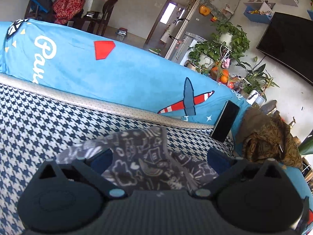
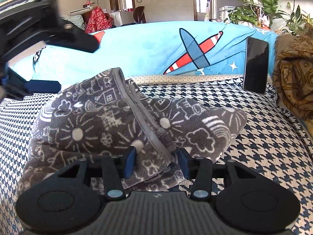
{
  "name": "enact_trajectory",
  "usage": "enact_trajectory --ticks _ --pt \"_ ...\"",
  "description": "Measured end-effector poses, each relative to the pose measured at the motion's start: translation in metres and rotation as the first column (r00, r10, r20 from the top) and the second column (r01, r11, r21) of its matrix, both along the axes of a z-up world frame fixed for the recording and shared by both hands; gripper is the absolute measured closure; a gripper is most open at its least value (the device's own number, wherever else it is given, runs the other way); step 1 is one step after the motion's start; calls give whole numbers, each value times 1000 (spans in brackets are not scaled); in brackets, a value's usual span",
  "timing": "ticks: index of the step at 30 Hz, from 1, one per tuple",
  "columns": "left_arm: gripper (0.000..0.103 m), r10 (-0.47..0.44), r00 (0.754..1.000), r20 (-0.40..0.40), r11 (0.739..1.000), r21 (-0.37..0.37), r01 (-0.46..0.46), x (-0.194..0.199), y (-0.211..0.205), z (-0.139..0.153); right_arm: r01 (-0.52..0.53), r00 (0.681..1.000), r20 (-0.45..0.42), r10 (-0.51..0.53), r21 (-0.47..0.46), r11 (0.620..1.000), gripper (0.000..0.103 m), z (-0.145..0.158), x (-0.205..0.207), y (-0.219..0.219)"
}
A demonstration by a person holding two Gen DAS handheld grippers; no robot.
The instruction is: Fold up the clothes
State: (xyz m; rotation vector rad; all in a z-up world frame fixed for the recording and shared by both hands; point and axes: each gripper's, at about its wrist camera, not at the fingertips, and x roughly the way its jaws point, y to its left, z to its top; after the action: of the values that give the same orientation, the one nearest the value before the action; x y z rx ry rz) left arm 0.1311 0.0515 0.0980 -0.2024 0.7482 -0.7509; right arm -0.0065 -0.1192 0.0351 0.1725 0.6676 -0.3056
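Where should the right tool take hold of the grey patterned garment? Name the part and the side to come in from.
Grip the grey patterned garment at its near front edge, beside the piped trim. Come in low from the front, where the right tool already sits with its jaws either side of that edge. The cloth thins to a flap there; elsewhere it bunches into a thick mound. The left tool covers the far side.

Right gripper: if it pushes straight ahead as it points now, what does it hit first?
The grey patterned garment: the right gripper has its open fingers either side of the piped edge, so fabric comes first. Contact already is hard to judge.
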Motion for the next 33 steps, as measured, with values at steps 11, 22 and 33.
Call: enact_trajectory --ticks 11,22,33 --pt "0 222 971 -91 969 127 -210 11 49 -66 16 998 69 -15 -6 1000 57 19 -11 -5" --pt "0 247 954 -169 967 104 -232 24 49 -85 -153 970 188 155 -26 988 59 32 -2 23" --pt "0 242 955 -170 970 73 -233 32 44 -88 -156 973 183 142 62 986 79 24 50 31"
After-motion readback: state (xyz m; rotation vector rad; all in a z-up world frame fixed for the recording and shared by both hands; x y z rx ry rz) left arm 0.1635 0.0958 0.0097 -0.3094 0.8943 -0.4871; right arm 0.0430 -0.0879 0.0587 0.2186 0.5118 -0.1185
